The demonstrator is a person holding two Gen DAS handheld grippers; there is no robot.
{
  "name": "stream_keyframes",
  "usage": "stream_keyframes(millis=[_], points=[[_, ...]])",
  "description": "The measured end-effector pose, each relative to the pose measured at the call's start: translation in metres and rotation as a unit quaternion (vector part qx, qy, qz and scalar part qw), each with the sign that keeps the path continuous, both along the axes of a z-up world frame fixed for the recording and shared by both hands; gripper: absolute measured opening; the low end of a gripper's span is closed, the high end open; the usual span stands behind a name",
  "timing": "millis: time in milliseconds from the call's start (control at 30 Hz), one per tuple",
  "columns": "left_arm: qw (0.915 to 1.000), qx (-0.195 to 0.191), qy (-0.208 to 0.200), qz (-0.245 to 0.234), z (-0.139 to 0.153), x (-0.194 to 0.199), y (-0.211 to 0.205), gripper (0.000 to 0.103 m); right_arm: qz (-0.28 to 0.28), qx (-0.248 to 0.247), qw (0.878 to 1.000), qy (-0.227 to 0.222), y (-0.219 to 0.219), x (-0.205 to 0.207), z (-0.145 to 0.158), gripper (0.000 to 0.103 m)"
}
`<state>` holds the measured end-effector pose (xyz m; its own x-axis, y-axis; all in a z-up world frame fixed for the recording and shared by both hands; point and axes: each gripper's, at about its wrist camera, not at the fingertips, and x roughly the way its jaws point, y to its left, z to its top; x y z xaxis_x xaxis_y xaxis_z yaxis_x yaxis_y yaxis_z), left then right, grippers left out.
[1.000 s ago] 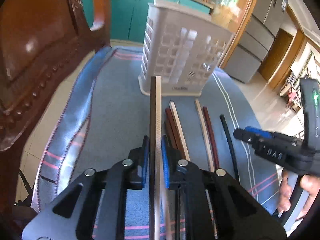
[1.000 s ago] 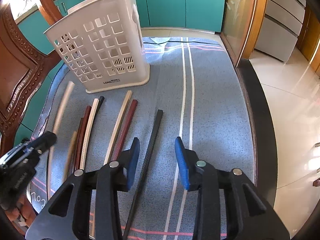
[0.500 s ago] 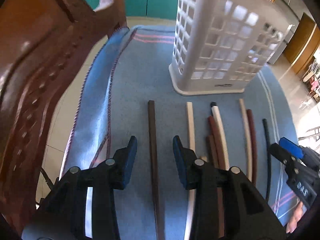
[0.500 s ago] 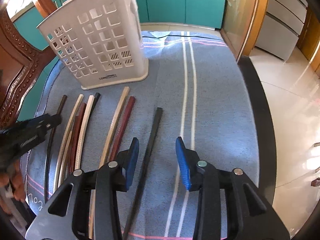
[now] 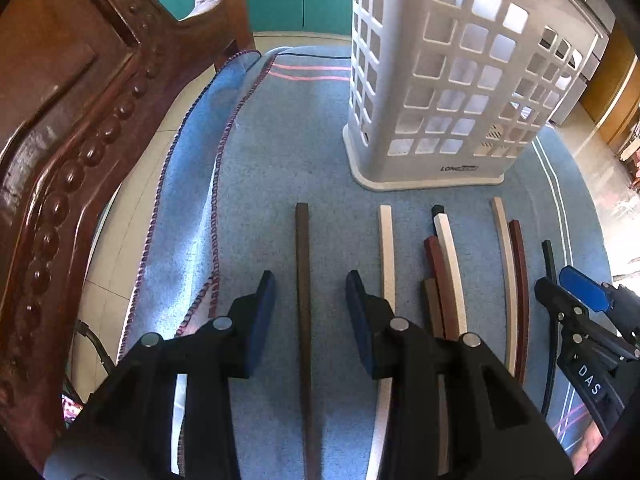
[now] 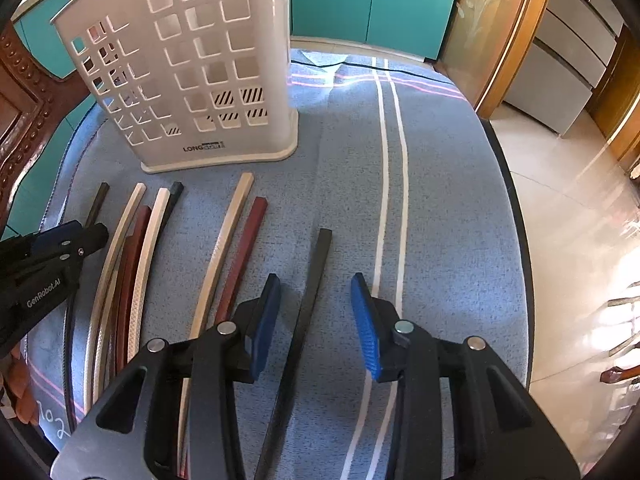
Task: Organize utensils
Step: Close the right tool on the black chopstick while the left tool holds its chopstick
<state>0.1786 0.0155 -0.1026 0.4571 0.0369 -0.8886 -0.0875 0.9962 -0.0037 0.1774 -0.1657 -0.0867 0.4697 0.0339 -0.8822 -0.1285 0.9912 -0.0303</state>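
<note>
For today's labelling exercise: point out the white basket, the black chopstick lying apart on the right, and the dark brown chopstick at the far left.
white basket (image 6: 224,80), right wrist view, on its perforated front wall.
black chopstick (image 6: 316,276), right wrist view, mid-shaft.
dark brown chopstick (image 5: 303,264), left wrist view, upper shaft.

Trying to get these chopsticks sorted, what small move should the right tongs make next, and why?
Probably lower the right tongs and close on the black chopstick. They stand open with it lying flat on the cloth between them, apart from its neighbours, untouched.
</note>
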Motion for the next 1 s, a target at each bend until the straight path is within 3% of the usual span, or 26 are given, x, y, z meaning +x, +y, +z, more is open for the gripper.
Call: stream_keyframes(millis=[567,633,733,767,833,933,1000], points=[[0.9998,0.000,-0.001,-0.022,0.003,-0.020,-0.008,0.045,-0.021,0.003,1.000,-0.013,0.004,-0.016,0.001,0.037],[0.9997,-0.001,-0.002,-0.022,0.002,-0.021,-0.010,0.044,-0.020,0.009,1.000,-0.012,0.003,-0.016,0.002,0.031],[0.9996,-0.007,-0.005,-0.027,0.002,-0.020,-0.011,0.032,-0.018,0.022,1.000,-0.010,0.000,-0.016,0.004,0.010],[0.9996,-0.008,-0.007,-0.028,0.002,-0.020,-0.012,0.028,-0.020,0.028,0.999,-0.009,-0.001,-0.015,0.004,0.010],[0.9994,-0.013,-0.010,-0.030,0.003,-0.019,-0.011,0.007,-0.020,0.043,0.999,-0.010,-0.003,-0.014,0.005,0.009],[0.9984,-0.045,-0.018,-0.029,0.007,-0.021,-0.010,0.007,-0.017,0.063,0.998,-0.013,-0.004,-0.014,0.007,0.007],[0.9979,-0.046,-0.033,-0.032,0.015,-0.025,-0.013,0.007,-0.014,0.070,0.997,-0.026,-0.005,-0.016,0.014,0.007]])
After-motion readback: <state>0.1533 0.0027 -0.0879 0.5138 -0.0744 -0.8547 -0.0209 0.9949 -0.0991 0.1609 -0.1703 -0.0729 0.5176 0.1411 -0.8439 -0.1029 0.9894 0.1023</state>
